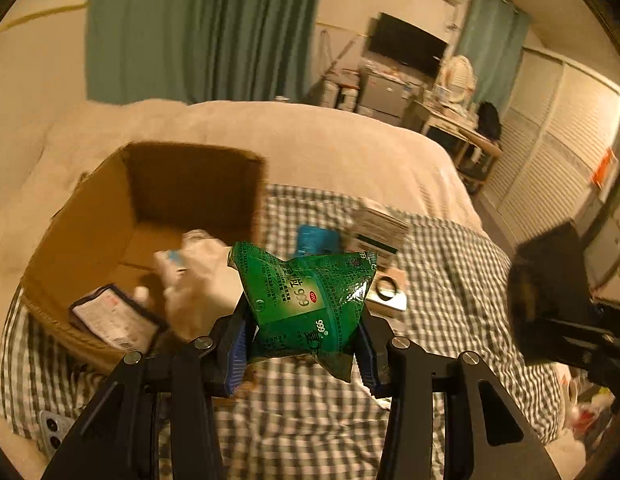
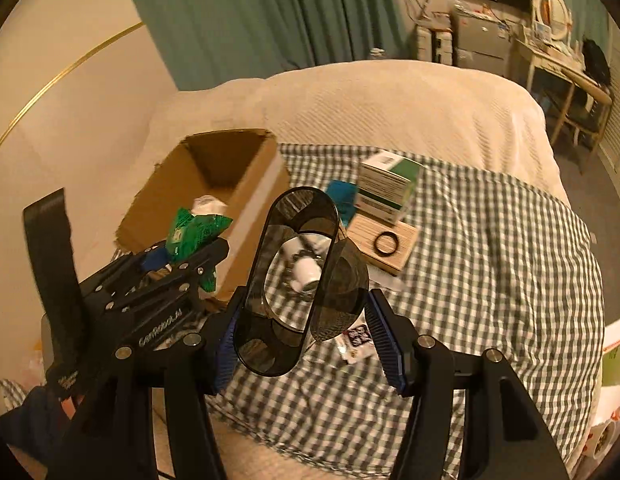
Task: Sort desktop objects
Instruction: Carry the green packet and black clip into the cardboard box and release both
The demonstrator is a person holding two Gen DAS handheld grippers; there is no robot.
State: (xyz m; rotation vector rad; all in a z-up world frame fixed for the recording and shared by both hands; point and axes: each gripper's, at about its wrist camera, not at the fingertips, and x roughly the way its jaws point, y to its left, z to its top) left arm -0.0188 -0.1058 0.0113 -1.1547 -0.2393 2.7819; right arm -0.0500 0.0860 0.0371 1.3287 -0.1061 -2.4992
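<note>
My left gripper [image 1: 304, 354] is shut on a crumpled green packet [image 1: 306, 300] and holds it in the air just right of an open cardboard box [image 1: 94, 216]. The packet [image 2: 194, 232] and left gripper [image 2: 178, 260] also show in the right wrist view beside the box [image 2: 258, 200]. My right gripper [image 2: 306, 344] is shut on a smoky transparent oval container [image 2: 286, 280], held above the checked cloth [image 2: 489, 260]. It appears dark at the right edge of the left wrist view [image 1: 549, 296].
The box holds a white bag [image 1: 198, 280] and a dark labelled pouch [image 1: 114, 316]. On the cloth lie a white-green carton [image 2: 385, 188], a blue packet [image 2: 341, 196], a wooden block with a black ring [image 2: 385, 244] and a small QR sachet [image 2: 355, 342]. Beyond is a cream bed cover [image 2: 389, 100].
</note>
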